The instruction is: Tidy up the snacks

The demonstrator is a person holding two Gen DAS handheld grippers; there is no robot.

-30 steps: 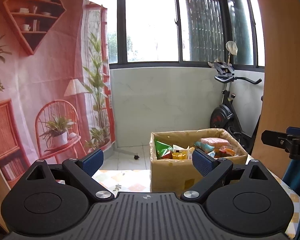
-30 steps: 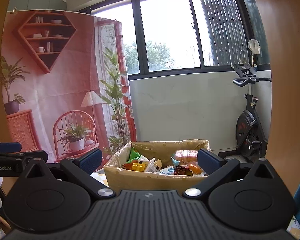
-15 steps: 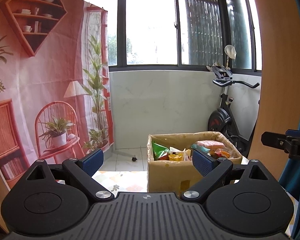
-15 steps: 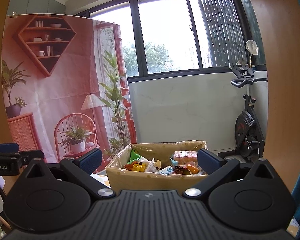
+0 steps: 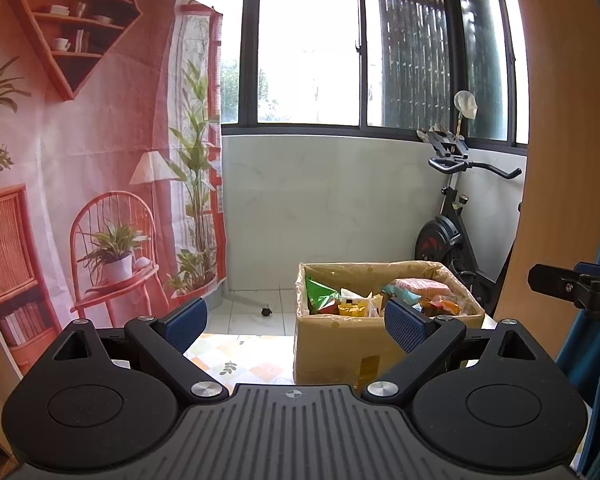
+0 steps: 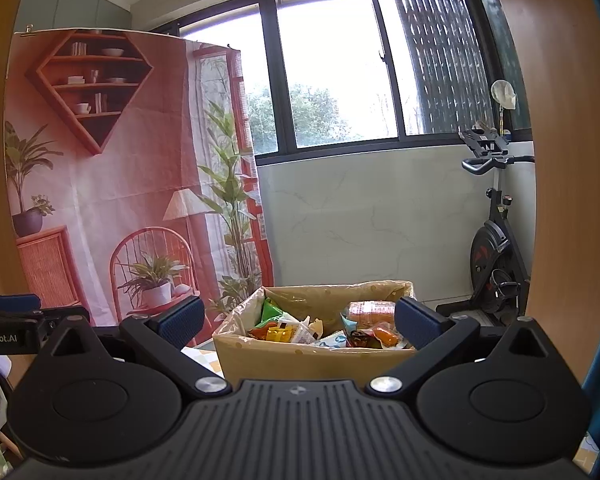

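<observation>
1. Left wrist view: the left gripper (image 5: 296, 320) has its jaws wide apart and empty, held level, near the open brown cardboard box (image 5: 332, 348) of mixed snack packets (image 5: 354, 304).
2. The box stands on a patterned tablecloth (image 5: 236, 360), right of centre, its long axis running left to right.
3. Right wrist view: the right gripper (image 6: 298, 320) is likewise spread and empty, pointing straight at the box.
4. A black exercise bike (image 6: 496, 248) stands far right.

The cardboard box's (image 6: 300, 358) lower front is hidden by the right gripper's body; the snack packets' (image 6: 292, 330) labels are too small to be read.
</observation>
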